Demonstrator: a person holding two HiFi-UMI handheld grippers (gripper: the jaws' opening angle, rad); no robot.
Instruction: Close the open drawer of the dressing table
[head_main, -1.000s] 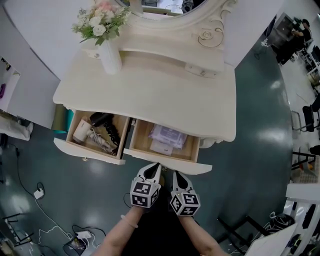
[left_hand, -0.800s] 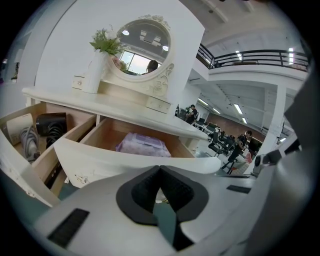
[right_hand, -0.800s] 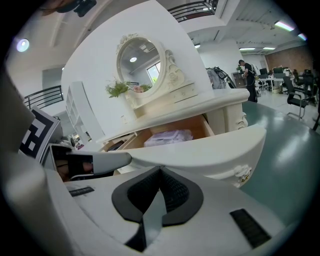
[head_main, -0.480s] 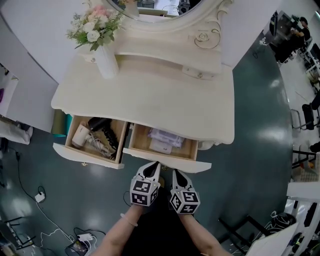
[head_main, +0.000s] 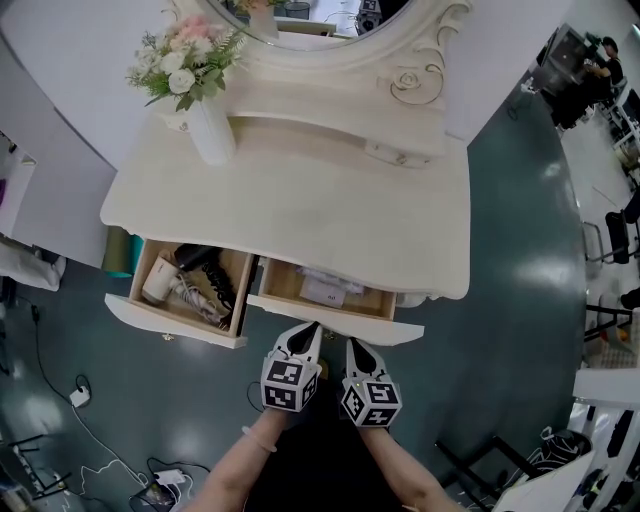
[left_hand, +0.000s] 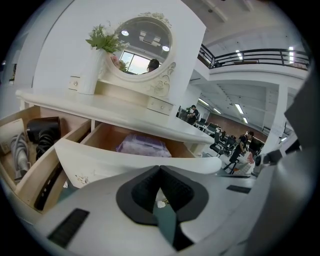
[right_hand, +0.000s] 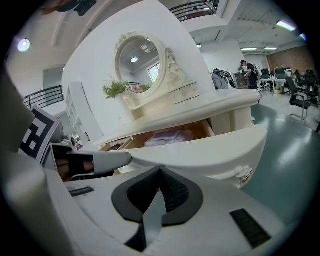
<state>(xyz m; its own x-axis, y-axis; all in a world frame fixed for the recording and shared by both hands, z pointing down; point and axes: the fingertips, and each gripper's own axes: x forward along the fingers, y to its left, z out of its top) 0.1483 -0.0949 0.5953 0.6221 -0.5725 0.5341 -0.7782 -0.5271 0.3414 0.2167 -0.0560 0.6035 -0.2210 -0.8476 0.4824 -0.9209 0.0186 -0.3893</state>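
The cream dressing table (head_main: 300, 200) has two open drawers. Its right drawer (head_main: 335, 322) sticks out a short way and holds a pale packet (head_main: 322, 291), which looks purple (left_hand: 142, 145) in the left gripper view. My left gripper (head_main: 309, 331) and right gripper (head_main: 353, 346) are both shut, side by side, with their tips at that drawer's curved front panel (left_hand: 115, 162) (right_hand: 210, 150). The left drawer (head_main: 150, 315) stands further out and holds a black hair dryer (head_main: 197, 260) and cords. Whether the tips touch the panel is hidden.
A white vase of flowers (head_main: 205, 125) stands at the tabletop's back left, below the oval mirror (head_main: 330, 15). A small top drawer (head_main: 400, 155) sits at the back right. Cables and a plug (head_main: 78, 396) lie on the dark floor to the left. Chairs (head_main: 625, 235) stand far right.
The right drawer has slid inward under the tabletop, so less of its inside shows. Both grippers have followed its front panel forward a little. The left drawer's extension looks the same.
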